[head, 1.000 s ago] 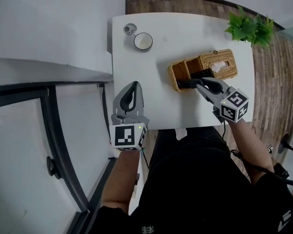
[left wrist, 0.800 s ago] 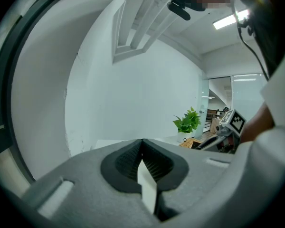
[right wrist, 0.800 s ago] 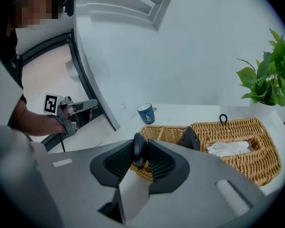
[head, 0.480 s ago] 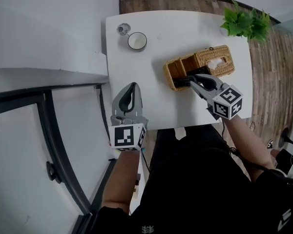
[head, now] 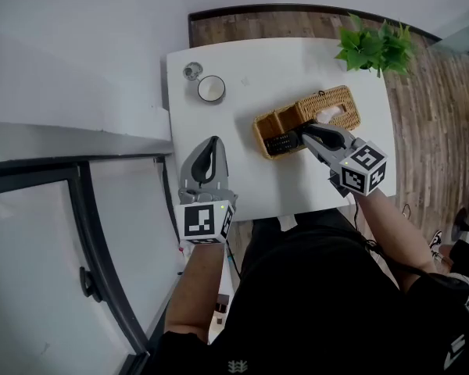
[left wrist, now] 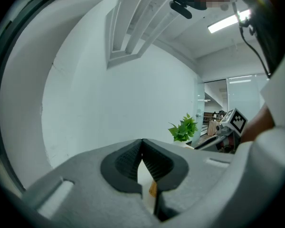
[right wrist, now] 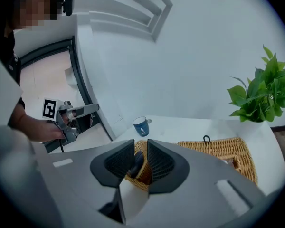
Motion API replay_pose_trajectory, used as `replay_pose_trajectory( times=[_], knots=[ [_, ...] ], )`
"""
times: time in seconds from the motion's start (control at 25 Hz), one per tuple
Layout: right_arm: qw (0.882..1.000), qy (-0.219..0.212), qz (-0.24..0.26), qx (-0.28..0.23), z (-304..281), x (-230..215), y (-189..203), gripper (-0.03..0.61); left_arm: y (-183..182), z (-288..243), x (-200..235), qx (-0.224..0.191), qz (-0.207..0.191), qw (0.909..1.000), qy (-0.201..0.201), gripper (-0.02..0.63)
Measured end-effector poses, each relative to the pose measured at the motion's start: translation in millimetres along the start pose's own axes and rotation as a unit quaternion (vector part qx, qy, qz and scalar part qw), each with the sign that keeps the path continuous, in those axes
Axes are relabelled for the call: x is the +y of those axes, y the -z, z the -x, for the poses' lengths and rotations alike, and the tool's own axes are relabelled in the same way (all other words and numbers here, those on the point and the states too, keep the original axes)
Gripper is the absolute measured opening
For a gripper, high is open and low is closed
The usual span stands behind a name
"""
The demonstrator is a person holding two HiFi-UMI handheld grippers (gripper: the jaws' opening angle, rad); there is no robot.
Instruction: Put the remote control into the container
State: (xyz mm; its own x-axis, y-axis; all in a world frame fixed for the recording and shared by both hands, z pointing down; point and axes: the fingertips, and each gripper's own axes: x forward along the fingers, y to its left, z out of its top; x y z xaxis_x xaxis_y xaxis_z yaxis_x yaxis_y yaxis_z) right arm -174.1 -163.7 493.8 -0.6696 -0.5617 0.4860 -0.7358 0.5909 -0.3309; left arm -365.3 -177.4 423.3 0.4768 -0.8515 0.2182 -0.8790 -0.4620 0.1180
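Note:
A woven wicker basket (head: 328, 98) stands on the white table (head: 250, 69). The black remote control (head: 280, 142) lies in its open left compartment. My right gripper (head: 303, 135) reaches over the basket's near rim and is shut on the remote's end. In the right gripper view the dark remote (right wrist: 135, 164) sits pinched between the pads of that gripper (right wrist: 141, 156), above the basket (right wrist: 218, 148). My left gripper (head: 212, 141) hovers over the table's near left edge, shut and holding nothing; its jaw tips meet in the left gripper view (left wrist: 142, 148).
A mug (head: 211, 89) and a small round object (head: 191, 71) stand at the table's far left corner. A green potted plant (head: 371, 47) stands at the far right, behind the basket. The basket's right part holds a white tissue (head: 328, 112).
The right gripper has risen a little with the remote still between its jaws, staying at the basket's left compartment. The left gripper has lifted slightly and stays shut.

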Motion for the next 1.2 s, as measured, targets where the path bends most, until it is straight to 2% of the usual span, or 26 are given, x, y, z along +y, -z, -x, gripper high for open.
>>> replay_pose_trajectory(
  times=[0.44,0.8,1.2],
  knots=[
    [0.997,0.046,0.010,-0.065,66,-38,-40,0.067,-51,-22,-54,-0.031,-0.034,0.9983,0.035,0.002],
    [0.984,0.100,0.030,-0.147,132,-69,-72,0.005,-99,-34,-88,-0.063,-0.071,0.9944,0.047,0.002],
    [0.974,0.126,0.036,-0.186,180,-91,-74,0.002,-104,-43,-121,-0.061,-0.079,0.9940,0.044,0.002]
  ],
)
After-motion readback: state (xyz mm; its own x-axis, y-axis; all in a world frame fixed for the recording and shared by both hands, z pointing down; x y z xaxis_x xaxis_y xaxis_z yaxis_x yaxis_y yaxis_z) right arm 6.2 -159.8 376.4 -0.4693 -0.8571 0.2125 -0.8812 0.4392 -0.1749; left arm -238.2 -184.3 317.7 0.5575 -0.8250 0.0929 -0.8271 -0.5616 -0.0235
